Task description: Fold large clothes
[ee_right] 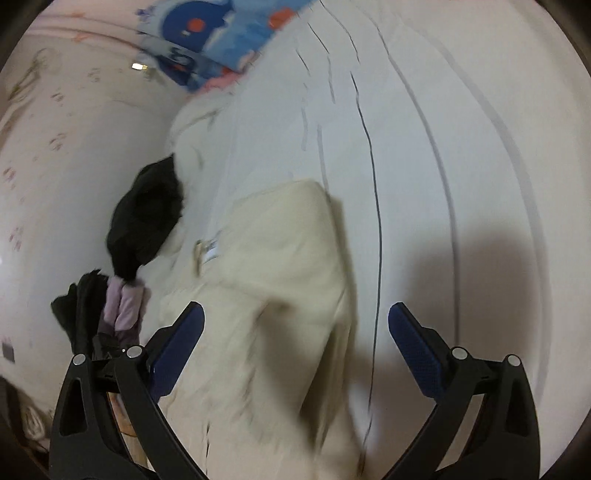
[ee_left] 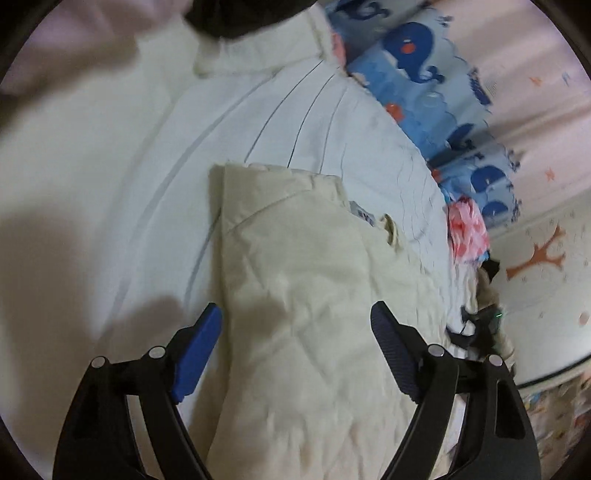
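Note:
A cream garment (ee_left: 314,295) lies folded lengthwise on the white striped bed sheet (ee_left: 110,155), with a small label and loop near its top right. My left gripper (ee_left: 295,314) is open just above its near part, blue pads (ee_left: 197,354) on either side of it, holding nothing. In the right wrist view the same cream garment (ee_right: 273,295) runs from the middle to the bottom. My right gripper (ee_right: 295,314) is open above its near right edge and empty.
A blue whale-print pillow (ee_left: 436,88) lies along the wall. A second cream cloth (ee_left: 258,48) and a dark item (ee_left: 240,14) lie at the far end. A black garment (ee_right: 147,218), a lilac cloth (ee_right: 123,306) and pink cloth (ee_left: 467,229) lie beside the wall.

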Demonstrator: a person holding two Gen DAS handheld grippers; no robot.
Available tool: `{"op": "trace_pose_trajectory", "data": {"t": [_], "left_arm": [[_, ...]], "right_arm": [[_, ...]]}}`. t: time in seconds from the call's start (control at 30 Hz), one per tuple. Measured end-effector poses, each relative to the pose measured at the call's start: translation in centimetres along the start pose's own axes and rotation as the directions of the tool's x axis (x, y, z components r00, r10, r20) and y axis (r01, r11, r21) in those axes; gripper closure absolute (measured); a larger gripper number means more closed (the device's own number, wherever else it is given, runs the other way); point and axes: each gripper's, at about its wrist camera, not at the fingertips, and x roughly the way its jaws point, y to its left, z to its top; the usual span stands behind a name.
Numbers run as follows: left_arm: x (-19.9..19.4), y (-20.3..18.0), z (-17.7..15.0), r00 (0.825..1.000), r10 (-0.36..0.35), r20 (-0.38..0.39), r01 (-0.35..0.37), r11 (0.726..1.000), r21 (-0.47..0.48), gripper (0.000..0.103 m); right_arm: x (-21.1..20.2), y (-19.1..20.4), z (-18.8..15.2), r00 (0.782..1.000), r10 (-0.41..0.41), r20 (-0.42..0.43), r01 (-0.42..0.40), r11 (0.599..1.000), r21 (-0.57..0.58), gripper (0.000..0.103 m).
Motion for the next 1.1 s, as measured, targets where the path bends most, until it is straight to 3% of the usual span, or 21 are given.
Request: {"op": "trace_pose_trajectory", "data": {"t": [0.1,0.17,0.23,0.27,0.37,0.47,0.57,0.63,0.7,0.73,0.8,0.83,0.87,0.9,0.93,0.97,1.0,1.03,1.07,1.1], "left_arm": [[4.2,0.8,0.5,0.999,-0.006,-0.052,0.004,0.999,-0.036,0.007],[7.0,0.8,0.2,0.990,-0.003,-0.141,-0.002,0.999,-0.036,0.007],[7.8,-1.1,-0.3,0.991,0.044,-0.123,-0.039,0.998,0.049,0.009],[7.8,-1.9,-0.5,0.992,0.051,-0.117,-0.042,0.996,0.078,0.014],[6.3,-3.5,-0.7,0.996,0.034,-0.084,-0.025,0.995,0.102,0.058],[3.8,-5.9,-0.7,0.999,-0.037,-0.035,0.042,0.989,0.145,0.071],[0.8,-10.8,-1.4,0.986,-0.164,0.017,0.153,0.952,0.266,0.072],[-0.4,-13.9,-1.8,0.968,-0.247,0.034,0.221,0.915,0.338,0.073],[-0.6,-16.2,-1.6,0.956,-0.291,0.043,0.256,0.895,0.366,0.073],[-0.2,-16.5,-1.3,0.952,-0.304,0.042,0.268,0.891,0.367,0.073],[2.1,-16.0,-0.5,0.959,-0.283,0.034,0.256,0.908,0.331,0.070],[3.9,-15.2,0.0,0.966,-0.257,0.023,0.238,0.923,0.301,0.059],[6.6,-13.5,0.4,0.981,-0.193,-0.005,0.187,0.945,0.270,0.039],[9.4,-11.7,0.6,0.995,-0.090,-0.038,0.096,0.968,0.232,0.036],[12.1,-9.7,0.6,0.996,0.010,-0.084,0.004,0.986,0.169,0.036],[13.5,-7.7,0.2,0.989,0.056,-0.139,-0.043,0.994,0.096,0.036],[13.4,-5.8,-0.4,0.988,-0.030,-0.152,0.032,0.999,0.011,0.036],[12.0,-4.8,-1.1,0.987,-0.109,-0.120,0.108,0.994,-0.016,0.035],[10.9,-4.6,-1.5,0.986,-0.120,-0.117,0.121,0.993,0.002,0.031],[9.2,-4.4,-2.2,0.985,-0.108,-0.131,0.115,0.992,0.044,0.028]], "right_arm": [[4.8,0.2,0.8,0.993,0.054,-0.102,-0.058,0.997,-0.044,0.006],[7.4,2.3,0.2,0.983,0.076,-0.169,-0.103,0.982,-0.159,0.006],[8.1,3.6,-0.6,0.981,0.092,-0.173,-0.130,0.966,-0.223,0.007],[7.8,3.9,-0.7,0.983,0.099,-0.157,-0.134,0.964,-0.229,0.013],[5.3,4.1,-1.2,0.992,0.119,-0.051,-0.128,0.964,-0.234,0.053],[1.2,6.1,-2.6,0.988,0.150,0.023,-0.137,0.948,-0.286,0.062],[-3.7,10.1,-4.8,0.980,0.190,0.067,-0.149,0.908,-0.392,0.065],[-7.9,12.1,-6.3,0.970,0.213,0.120,-0.140,0.887,-0.441,0.065],[-11.6,12.6,-6.8,0.956,0.225,0.189,-0.119,0.885,-0.450,0.065],[-13.0,12.4,-6.8,0.951,0.213,0.225,-0.094,0.889,-0.448,0.065],[-14.7,10.3,-5.9,0.948,0.150,0.280,-0.025,0.914,-0.404,0.065],[-14.3,8.2,-5.0,0.953,0.082,0.292,0.026,0.937,-0.348,0.061],[-13.1,5.7,-3.9,0.964,0.015,0.265,0.065,0.956,-0.288,0.047],[-11.6,3.5,-3.1,0.970,-0.053,0.236,0.110,0.966,-0.234,0.034],[-9.9,0.4,-2.3,0.966,-0.155,0.206,0.188,0.971,-0.151,0.033],[-8.8,-1.9,-2.1,0.963,-0.207,0.170,0.223,0.971,-0.081,0.033],[-7.9,-5.4,-2.2,0.973,-0.207,0.106,0.203,0.978,0.041,0.032],[-8.1,-7.7,-3.1,0.989,-0.090,0.115,0.075,0.989,0.130,0.032],[-8.6,-8.4,-3.7,0.989,-0.025,0.143,0.002,0.988,0.156,0.031],[-9.9,-8.9,-5.1,0.983,0.035,0.182,-0.066,0.984,0.167,0.023]]}}
